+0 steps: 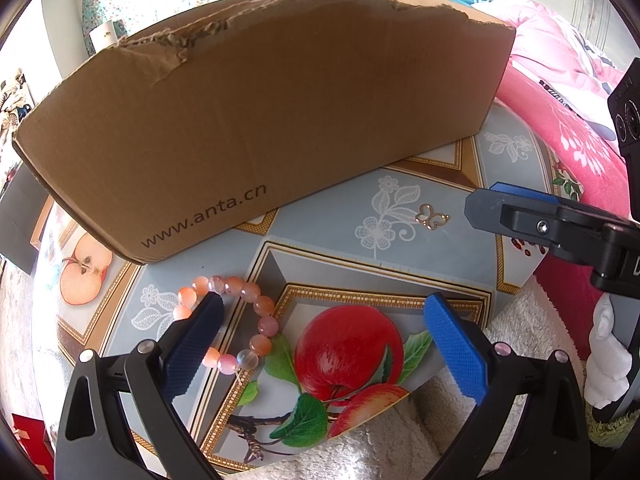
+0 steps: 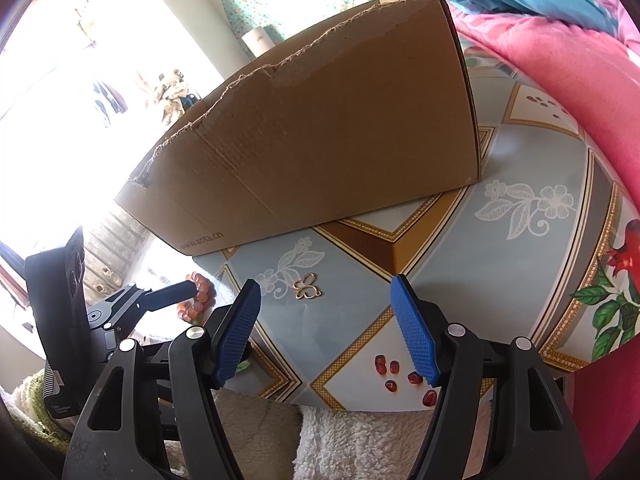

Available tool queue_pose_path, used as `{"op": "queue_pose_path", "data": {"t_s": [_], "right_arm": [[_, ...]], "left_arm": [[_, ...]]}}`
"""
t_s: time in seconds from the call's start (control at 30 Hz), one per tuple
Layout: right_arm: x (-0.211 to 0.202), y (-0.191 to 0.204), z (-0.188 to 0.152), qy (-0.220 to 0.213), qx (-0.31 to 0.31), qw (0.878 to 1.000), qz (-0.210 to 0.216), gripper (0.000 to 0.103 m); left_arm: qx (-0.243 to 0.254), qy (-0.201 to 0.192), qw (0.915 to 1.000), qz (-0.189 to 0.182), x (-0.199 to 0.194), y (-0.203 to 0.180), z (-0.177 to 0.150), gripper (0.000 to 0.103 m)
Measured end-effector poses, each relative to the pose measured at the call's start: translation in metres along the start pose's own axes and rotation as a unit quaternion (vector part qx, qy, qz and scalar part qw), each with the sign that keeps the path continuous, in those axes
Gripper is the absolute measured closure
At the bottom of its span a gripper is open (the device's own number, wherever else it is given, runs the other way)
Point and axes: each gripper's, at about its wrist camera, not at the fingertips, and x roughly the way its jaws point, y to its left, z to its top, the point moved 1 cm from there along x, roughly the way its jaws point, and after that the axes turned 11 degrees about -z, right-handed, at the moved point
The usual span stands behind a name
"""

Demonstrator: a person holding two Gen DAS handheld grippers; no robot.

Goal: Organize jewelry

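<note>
- The left gripper (image 1: 324, 308) stands wide apart over a fruit-print tablecloth (image 1: 320, 216).
- A pink bead bracelet (image 1: 236, 320) lies at its left finger.
- A gold butterfly charm (image 1: 432, 216) lies before the cardboard box (image 1: 260, 120).

Both cameras ride on hand-held grippers close above the worktop (image 1: 400, 184), each looking steeply down along its own fingers toward the cardboard box (image 1: 256, 120), the left view from the left, both sharing the butterfly charm (image 2: 307, 286).
</note>
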Motion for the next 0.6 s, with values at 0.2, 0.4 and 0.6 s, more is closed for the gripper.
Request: {"op": "queue_pose_path", "data": {"t_s": [0.2, 0.4, 0.6], "right_arm": [[-0.0004, -0.0018, 0.0009, 0.001, -0.002, 1.0, -0.002, 0.039], [-0.0008, -0.0008, 0.0009, 0.001, 0.001, 1.0, -0.001, 0.039], [-0.0007, 0.0001, 0.0015, 0.001, -0.002, 1.0, -0.005, 0.039]], "left_arm": [[0.0, 0.001, 1.0, 0.0, 0.0001, -0.0003, 0.0006, 0.004], [0.0, 0.002, 1.0, 0.0, 0.0, -0.0007, 0.0005, 0.004], [0.0, 0.002, 1.0, 0.0, 0.0, -0.0006, 0.001, 0.004]]}}
